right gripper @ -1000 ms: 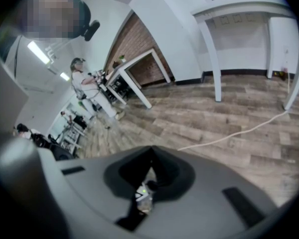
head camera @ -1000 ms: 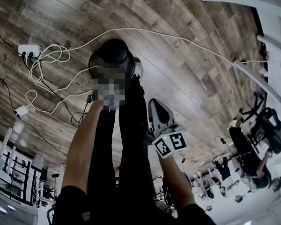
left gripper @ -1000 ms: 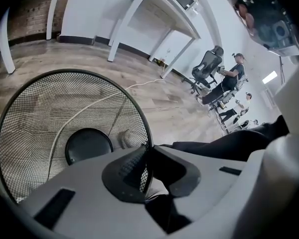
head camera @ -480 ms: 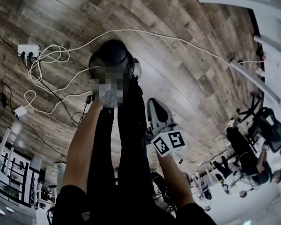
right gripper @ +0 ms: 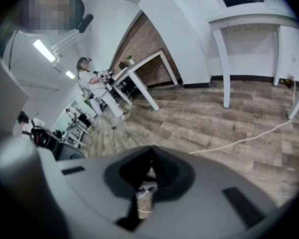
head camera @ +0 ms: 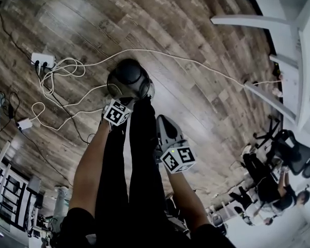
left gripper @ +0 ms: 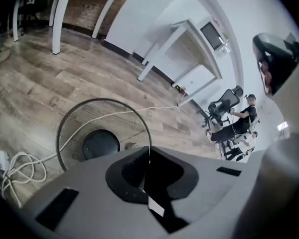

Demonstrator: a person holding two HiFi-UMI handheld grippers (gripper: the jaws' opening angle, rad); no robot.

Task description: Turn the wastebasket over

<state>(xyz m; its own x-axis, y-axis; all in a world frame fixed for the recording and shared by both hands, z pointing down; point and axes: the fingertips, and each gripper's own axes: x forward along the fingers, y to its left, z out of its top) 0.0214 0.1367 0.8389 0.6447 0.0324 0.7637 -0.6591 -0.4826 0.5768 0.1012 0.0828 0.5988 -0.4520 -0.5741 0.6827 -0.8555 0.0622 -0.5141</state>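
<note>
The black mesh wastebasket (head camera: pixel 129 78) stands on the wooden floor just ahead of my legs. In the left gripper view its round rim (left gripper: pixel 61 128) and dark base (left gripper: pixel 100 144) face me, with a white cable running behind the mesh. My left gripper (head camera: pixel 126 99) hangs just above its near side (left gripper: pixel 148 156). Its jaws have just been closing and now meet with nothing between them. My right gripper (head camera: pixel 163 120) hovers to the right of the basket, apart from it. In the right gripper view those jaws (right gripper: pixel 149 157) also stand together, holding nothing.
A white power strip (head camera: pixel 43 60) and looped white cables (head camera: pixel 62 68) lie left of the basket, and a long cable (head camera: pixel 196 63) runs off to the right. White table legs (head camera: pixel 258 22) stand at the upper right. A seated person (head camera: pixel 268 190) is at the far right.
The left gripper has lifted towards me from the basket's near side, and its marker cube now shows. The right gripper has risen a little. The basket sits lower in the head view.
</note>
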